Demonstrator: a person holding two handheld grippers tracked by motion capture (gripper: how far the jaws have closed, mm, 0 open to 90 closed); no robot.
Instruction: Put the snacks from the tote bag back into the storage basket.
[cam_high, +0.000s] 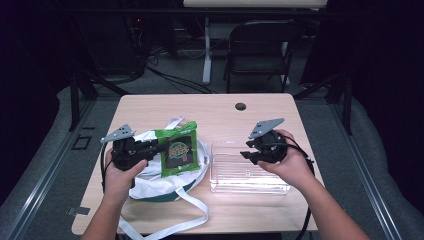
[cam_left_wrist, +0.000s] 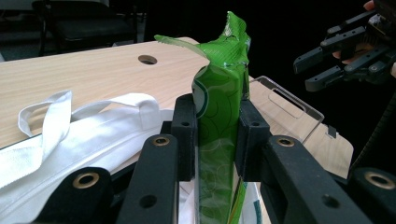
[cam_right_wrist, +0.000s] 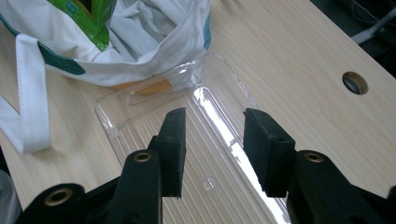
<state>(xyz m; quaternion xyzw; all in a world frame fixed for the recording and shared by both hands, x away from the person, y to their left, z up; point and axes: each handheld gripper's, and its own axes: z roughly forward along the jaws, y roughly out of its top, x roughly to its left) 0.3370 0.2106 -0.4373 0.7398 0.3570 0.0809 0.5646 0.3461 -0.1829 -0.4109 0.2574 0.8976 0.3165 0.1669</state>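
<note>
Green snack packet (cam_left_wrist: 219, 107) stands upright, clamped edge-on in your left gripper (cam_high: 150, 148) above the white bag (cam_high: 165, 182). The clear tray (cam_high: 248, 172) lies to its right, seemingly the destination, under your right gripper (cam_right_wrist: 212, 144), whose jaws stand apart and empty.

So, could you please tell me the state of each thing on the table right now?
Green snack packet: clamped upright, held above the bag.
White tote bag: crumpled, mouth open.
Clear plastic tray: empty, flat on the table.
Left hand-held gripper: shut on the packet.
Right hand-held gripper: open, over the tray.
</note>
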